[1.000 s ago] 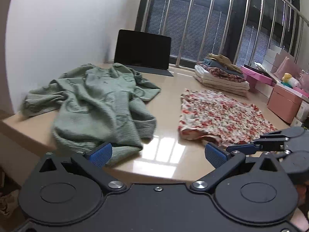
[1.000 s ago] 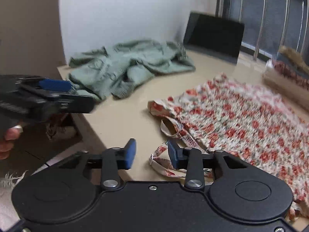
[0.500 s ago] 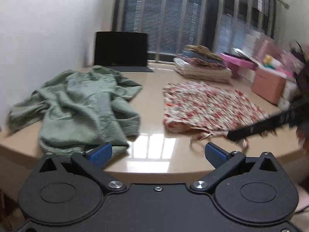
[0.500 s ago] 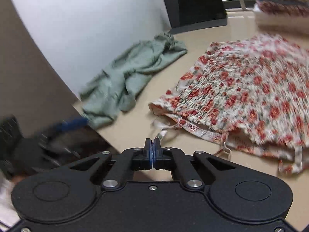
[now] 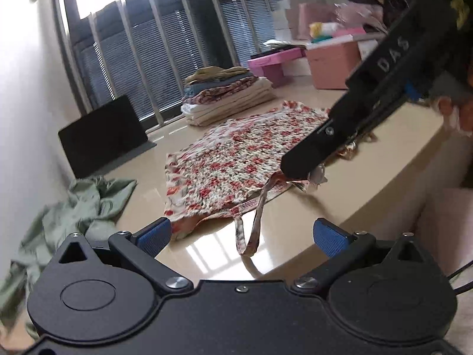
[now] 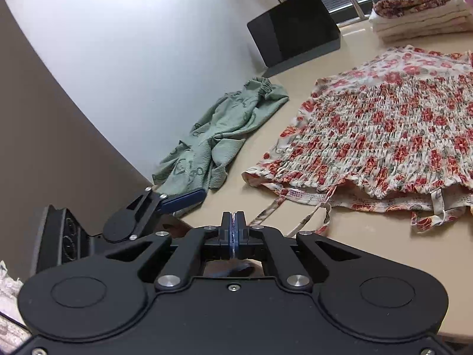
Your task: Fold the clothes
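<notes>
Lying flat on the table (image 5: 393, 159), the floral top (image 6: 384, 124) sits just ahead of both grippers, straps toward them. Right gripper (image 6: 233, 238): jaws pressed together, pinching a sliver of pale fabric, seemingly a strap. Left gripper (image 5: 242, 235): jaws spread, empty, a strap loop (image 5: 251, 230) between them. Green garment (image 6: 218, 142) crumpled to their left; folded pile (image 5: 227, 94) and tablet (image 6: 295, 29) beyond.

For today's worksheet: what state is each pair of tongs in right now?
Left tongs: open, holding nothing.
Right tongs: shut on the floral top's strap.
</notes>
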`<state>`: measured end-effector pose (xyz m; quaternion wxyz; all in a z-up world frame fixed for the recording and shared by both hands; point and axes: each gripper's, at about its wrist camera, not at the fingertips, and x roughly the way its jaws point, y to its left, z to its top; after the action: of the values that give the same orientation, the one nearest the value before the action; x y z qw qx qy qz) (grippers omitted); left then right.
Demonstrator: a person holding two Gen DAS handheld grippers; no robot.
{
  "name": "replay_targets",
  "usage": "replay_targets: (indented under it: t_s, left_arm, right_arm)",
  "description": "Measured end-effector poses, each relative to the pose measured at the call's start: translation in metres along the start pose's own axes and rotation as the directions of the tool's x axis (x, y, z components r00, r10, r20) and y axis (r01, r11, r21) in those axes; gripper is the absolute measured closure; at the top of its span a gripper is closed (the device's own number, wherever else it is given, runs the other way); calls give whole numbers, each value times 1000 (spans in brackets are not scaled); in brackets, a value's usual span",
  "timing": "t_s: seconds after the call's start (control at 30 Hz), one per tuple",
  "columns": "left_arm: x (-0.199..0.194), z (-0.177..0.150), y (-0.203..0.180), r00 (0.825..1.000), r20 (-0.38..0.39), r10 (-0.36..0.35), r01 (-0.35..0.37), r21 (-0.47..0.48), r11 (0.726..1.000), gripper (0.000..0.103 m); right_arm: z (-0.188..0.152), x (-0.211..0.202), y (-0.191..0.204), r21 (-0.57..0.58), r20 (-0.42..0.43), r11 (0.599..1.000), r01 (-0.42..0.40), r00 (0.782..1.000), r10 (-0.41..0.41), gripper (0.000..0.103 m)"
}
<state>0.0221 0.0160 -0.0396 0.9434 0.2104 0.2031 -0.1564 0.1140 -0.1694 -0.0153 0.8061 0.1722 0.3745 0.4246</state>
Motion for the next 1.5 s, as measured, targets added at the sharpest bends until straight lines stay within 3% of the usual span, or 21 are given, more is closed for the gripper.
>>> replay_targets:
  t_s: [0.17,0.23,0.3,0.37,0.43,0.5,0.63,0.83,0.97,1.0,1.03,1.17,1.23,1.33,1.47,1.5]
  left_arm:
    - [3,5,-7,1000,-6,-5,5,67,998,36]
    - [4,6,-10,1000,-8,-2,3,96,995,61]
    - [4,8,-11,1000,-14,-16,17,104,994,76]
    - [3,9,-11,999,-20,-34,36,102,994,77]
    - [1,10,-10,998,-20,-54,55,87,995,88]
    - [-2,11,-9,998,-11,-68,69,72,995,90]
    - [-1,11,-5,997,-29,-74,74,18,997,93]
    - [-5,14,15,995,-29,-95,91,-119,989,93]
    - [-5,21,23,995,-25,-98,92,-185,979,93]
    - [-5,22,23,995,-23,-93,87,-185,979,93]
    - [-4,24,23,996,-21,-88,83,-182,980,93]
    - [-6,28,21,996,-19,-83,79,-164,983,93]
    - [-7,28,19,996,-21,-82,78,-157,985,93]
    - [-9,27,19,996,-29,-88,83,-151,985,93]
    - [-14,20,27,989,-47,-138,127,-183,975,85]
    - [-16,18,32,984,-47,-172,160,-199,967,66]
  right_arm:
    - [-5,-4,0,-14,4,1000,1,1000,-1,103]
    - [-8,-4,2,-22,9,1000,2,1000,-2,103]
    - [-10,-5,3,-35,15,999,2,1000,-2,103]
    - [-13,-6,4,-45,18,999,7,1000,-6,102]
    - [-16,-6,4,-50,20,999,14,1000,-13,99]
    - [-20,-6,4,-55,21,998,20,1000,-19,98]
    - [-25,-11,0,-29,44,999,27,999,-26,77]
    - [-27,-28,-9,-22,100,990,142,985,-139,76]
    - [-35,-23,14,-214,95,950,227,973,-211,69]
    - [-37,-19,23,-284,91,928,243,970,-226,59]
    - [-39,-14,32,-353,89,900,258,966,-242,56]
    - [-46,16,61,-603,122,727,328,939,-322,56]
    - [-46,30,68,-671,131,663,332,933,-336,64]
    - [-42,44,69,-689,102,654,313,935,-340,92]
    - [-37,43,64,-627,153,686,369,922,-356,95]
    - [-36,40,62,-606,171,695,386,917,-361,95]
